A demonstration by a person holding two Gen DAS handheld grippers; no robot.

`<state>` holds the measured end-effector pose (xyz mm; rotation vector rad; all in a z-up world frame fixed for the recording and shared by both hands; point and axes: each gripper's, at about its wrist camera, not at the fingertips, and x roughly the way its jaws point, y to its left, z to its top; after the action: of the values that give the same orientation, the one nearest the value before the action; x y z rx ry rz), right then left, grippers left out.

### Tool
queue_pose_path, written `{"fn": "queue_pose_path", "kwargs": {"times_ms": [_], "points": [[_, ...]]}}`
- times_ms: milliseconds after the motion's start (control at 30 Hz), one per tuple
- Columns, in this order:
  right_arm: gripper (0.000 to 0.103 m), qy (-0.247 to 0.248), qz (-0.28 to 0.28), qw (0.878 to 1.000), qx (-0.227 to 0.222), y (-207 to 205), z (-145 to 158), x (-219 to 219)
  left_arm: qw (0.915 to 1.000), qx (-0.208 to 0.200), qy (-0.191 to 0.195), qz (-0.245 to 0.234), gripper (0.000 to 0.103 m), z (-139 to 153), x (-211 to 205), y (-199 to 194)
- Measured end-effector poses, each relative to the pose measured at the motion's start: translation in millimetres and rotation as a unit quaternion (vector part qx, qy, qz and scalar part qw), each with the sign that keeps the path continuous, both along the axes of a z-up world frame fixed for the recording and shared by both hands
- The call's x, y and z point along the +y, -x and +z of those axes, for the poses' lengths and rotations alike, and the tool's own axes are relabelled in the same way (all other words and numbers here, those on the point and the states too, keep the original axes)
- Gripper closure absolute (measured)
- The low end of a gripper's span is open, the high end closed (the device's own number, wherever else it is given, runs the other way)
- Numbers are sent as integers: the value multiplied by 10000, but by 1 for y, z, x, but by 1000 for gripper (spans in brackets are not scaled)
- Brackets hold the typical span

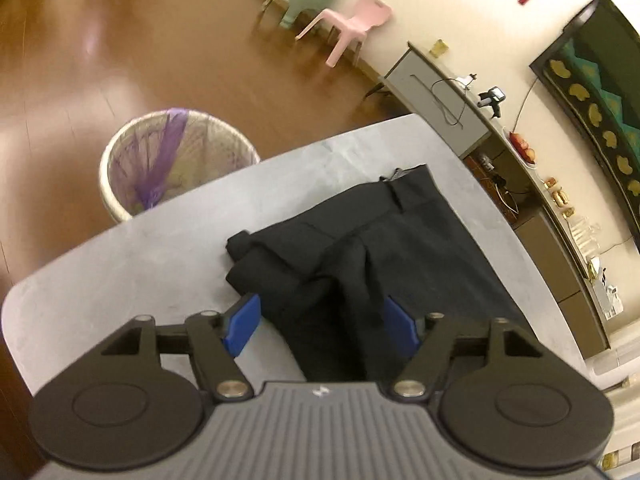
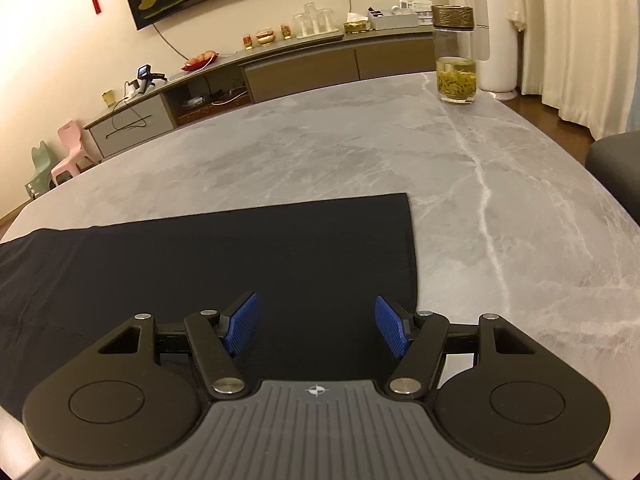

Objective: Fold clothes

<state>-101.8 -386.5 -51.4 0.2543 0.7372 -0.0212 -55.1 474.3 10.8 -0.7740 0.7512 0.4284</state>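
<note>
Both grippers hang open over dark trousers lying on the grey marble table: the left gripper straddles a bunched fold without pinching it, the right gripper holds nothing above the flat leg end. The loose bunch may slump or skew a later fold, and a careless sweep could strike the tea bottle. The garment's near edge is hidden behind both tools; motion blur softens the left view.
</note>
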Motion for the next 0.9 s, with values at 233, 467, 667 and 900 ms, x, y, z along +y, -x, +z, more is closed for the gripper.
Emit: {"fn": "queue_pose_path", "kwargs": {"times_ms": [233, 467, 667, 900], "points": [[36, 216, 187, 9995, 143, 6, -6, 24, 9919, -824, -769, -589, 98, 28, -1, -9], [36, 32, 112, 9999, 101, 9, -3, 21, 9982, -495, -327, -49, 75, -3, 22, 3], [35, -63, 77, 9999, 62, 15, -1, 14, 9965, -715, -344, 254, 45, 18, -3, 34], [16, -2467, -690, 9666, -5, 84, -10, -5, 9988, -212, 358, -249, 32, -12, -37, 28]]}}
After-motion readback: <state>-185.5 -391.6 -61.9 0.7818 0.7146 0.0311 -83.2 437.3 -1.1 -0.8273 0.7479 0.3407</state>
